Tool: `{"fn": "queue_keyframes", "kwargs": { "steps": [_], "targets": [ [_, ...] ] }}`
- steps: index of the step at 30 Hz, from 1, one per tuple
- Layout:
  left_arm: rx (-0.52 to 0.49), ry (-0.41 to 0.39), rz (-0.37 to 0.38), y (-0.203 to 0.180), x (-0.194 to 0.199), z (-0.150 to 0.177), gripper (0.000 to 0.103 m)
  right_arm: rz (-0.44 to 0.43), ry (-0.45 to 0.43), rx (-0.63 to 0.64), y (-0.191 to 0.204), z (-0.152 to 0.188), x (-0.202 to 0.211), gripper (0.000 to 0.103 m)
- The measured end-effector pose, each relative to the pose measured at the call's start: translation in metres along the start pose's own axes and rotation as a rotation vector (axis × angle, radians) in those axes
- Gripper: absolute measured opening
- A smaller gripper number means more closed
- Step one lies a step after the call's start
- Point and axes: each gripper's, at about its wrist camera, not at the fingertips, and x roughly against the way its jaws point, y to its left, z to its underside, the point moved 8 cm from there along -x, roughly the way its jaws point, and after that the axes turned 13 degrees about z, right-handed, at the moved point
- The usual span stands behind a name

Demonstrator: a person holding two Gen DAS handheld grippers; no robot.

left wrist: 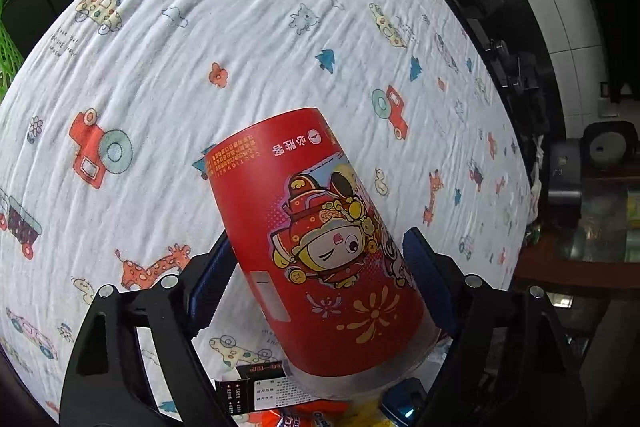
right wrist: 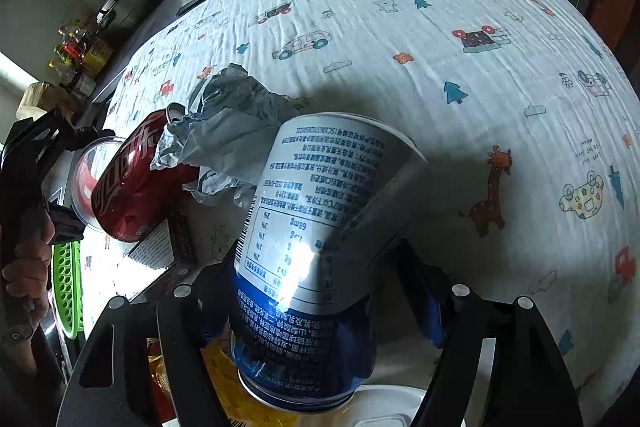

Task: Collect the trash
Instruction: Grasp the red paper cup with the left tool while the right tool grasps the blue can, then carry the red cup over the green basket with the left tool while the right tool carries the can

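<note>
A big white cloth with little printed cars, giraffes and trees [left wrist: 248, 39] covers the table, and everything here sits on it or above it. In the left wrist view, the left gripper [left wrist: 320, 263] has a tall red paper cup with a cartoon figure on it [left wrist: 320, 239] between its two black fingers with blue pads [left wrist: 424, 275]. The cup is upside down and tilted, with its clear plastic lid at the low end, near the camera. The right pad touches the cup's side and the left pad lies right along its other side, so the gripper holds the cup. Under the cup, on the cloth, lie a small black and white printed box [left wrist: 256, 395] and an orange wrapper [left wrist: 304, 415]. In the right wrist view, the right gripper [right wrist: 320, 291] has a blue and white cup with small printed writing [right wrist: 316, 227] between its fingers. This cup is upside down and tilted too. I cannot tell if the pads press on it. Left of this cup, on the cloth, lie a red soda can on its side [right wrist: 128, 183] and a crumpled grey paper [right wrist: 228, 131] that rests against the can. A green plastic basket [right wrist: 66, 291] shows at the cloth's left edge, beside a person's hand [right wrist: 28, 267].
</note>
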Motion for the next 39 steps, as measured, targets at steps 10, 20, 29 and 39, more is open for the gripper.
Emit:
{"fn": "queue_keyframes", "kwargs": {
  "steps": [10, 20, 29, 39],
  "targets": [
    [-0.148, -0.021, 0.059, -0.01, 0.035, -0.001, 0.073, -0.041, -0.037, -0.008, 0.004, 0.003, 0.023, 0.058],
    [-0.228, -0.059, 0.081, 0.002, 0.076, -0.004, 0.07, -0.062, -0.073, 0.003, 0.021, 0.009, 0.047, 0.046],
    [-0.269, -0.11, 0.123, 0.02, 0.135, -0.01, 0.07, -0.088, -0.163, 0.07, 0.058, 0.004, 0.094, 0.046],
    [-0.258, -0.245, 0.072, 0.092, 0.229, -0.035, 0.07, -0.196, -0.19, 0.195, 0.155, 0.018, 0.12, 0.046]
  ]
}}
